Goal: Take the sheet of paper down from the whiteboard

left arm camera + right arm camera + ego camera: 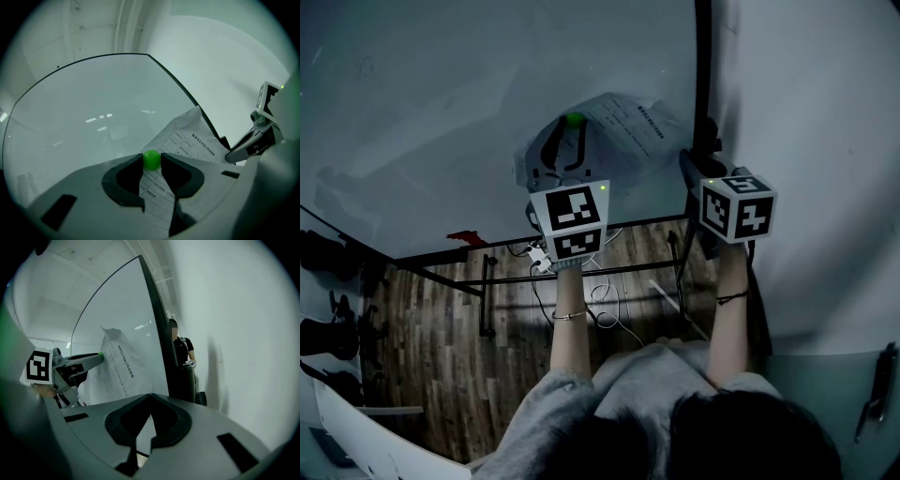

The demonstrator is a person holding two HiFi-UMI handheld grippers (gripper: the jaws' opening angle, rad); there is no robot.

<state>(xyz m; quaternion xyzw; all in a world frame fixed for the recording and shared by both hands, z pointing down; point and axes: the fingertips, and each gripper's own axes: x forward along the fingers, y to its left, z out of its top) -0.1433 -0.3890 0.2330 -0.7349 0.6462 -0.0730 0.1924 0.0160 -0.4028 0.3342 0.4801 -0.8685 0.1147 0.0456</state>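
Note:
A printed sheet of paper (623, 127) hangs crumpled on the whiteboard (441, 112), close to its dark right frame. A small green ball magnet (575, 119) sits on the sheet's left part. My left gripper (573, 127) is shut on that magnet (151, 159), with both pads pressing its sides and the sheet (192, 138) behind it. My right gripper (691, 166) is at the sheet's right edge. In the right gripper view its jaws (150, 395) meet on the lower corner of the sheet (119, 369), which runs down between them.
The whiteboard's black frame (157, 319) stands just right of the paper, with a white wall (825, 112) beyond. Below are the stand's black bars (581, 274), white cables (605, 305) and a wooden floor. A person (181, 347) stands behind the board's edge.

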